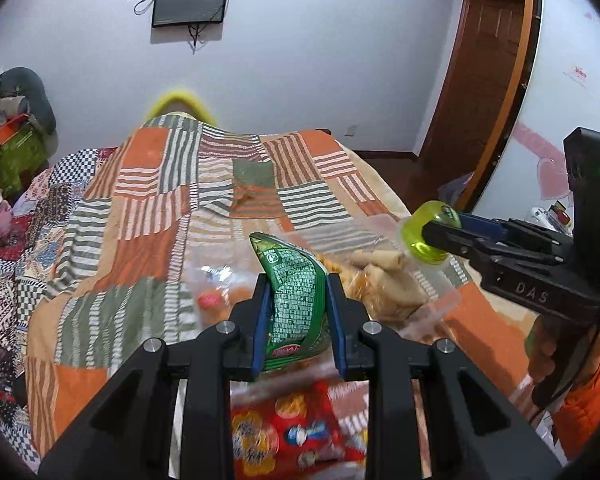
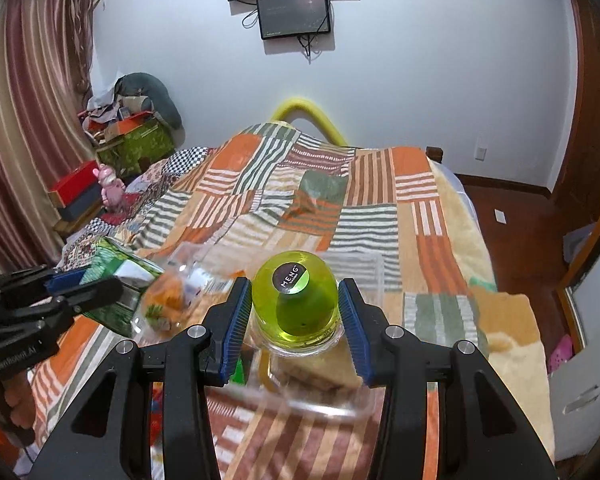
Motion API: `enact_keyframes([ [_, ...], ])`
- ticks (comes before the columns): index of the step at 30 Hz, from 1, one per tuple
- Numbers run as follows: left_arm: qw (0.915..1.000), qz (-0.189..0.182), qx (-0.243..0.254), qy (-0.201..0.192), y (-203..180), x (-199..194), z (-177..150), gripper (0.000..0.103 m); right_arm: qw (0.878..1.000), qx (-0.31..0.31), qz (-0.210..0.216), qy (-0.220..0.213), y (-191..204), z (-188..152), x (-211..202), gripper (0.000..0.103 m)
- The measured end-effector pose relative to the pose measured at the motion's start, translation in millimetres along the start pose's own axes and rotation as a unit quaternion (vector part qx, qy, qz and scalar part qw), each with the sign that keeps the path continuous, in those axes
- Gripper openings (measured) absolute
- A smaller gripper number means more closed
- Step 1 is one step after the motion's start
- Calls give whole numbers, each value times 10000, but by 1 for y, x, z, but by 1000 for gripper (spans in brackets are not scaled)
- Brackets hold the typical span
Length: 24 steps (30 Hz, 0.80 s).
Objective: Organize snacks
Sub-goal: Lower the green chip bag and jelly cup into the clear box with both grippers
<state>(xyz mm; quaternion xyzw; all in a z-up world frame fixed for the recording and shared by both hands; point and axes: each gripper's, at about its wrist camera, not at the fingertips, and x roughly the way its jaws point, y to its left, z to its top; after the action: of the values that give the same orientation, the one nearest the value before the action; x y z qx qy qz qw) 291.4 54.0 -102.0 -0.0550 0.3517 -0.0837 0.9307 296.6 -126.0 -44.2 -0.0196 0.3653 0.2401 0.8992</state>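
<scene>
My left gripper is shut on a green snack packet and holds it upright above the bed; the packet also shows in the right wrist view. My right gripper is shut on a yellow-green jelly cup with a dark "MENG" lid, above a clear plastic tray. The cup also shows in the left wrist view, to the right of the packet. Wrapped biscuits lie in the clear tray. A red snack bag lies below my left gripper.
A patchwork quilt covers the bed. A clear bag with orange snacks lies between the grippers. Boxes and clutter stand at the far left by the curtain. A wooden door and a white wardrobe are at the right.
</scene>
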Motion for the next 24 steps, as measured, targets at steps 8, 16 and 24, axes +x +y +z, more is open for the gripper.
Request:
enact_keyframes([
  [8, 9998, 70, -33, 198, 0, 40, 9, 26, 9997, 46, -24, 257, -7, 8, 37, 42],
  [16, 9992, 116, -123, 359, 5, 65, 11, 26, 9984, 43, 98, 549, -8, 9, 61, 18],
  [24, 9989, 173, -187, 404, 8, 64, 10, 42, 9979, -93, 148, 623, -5, 3, 53, 19],
])
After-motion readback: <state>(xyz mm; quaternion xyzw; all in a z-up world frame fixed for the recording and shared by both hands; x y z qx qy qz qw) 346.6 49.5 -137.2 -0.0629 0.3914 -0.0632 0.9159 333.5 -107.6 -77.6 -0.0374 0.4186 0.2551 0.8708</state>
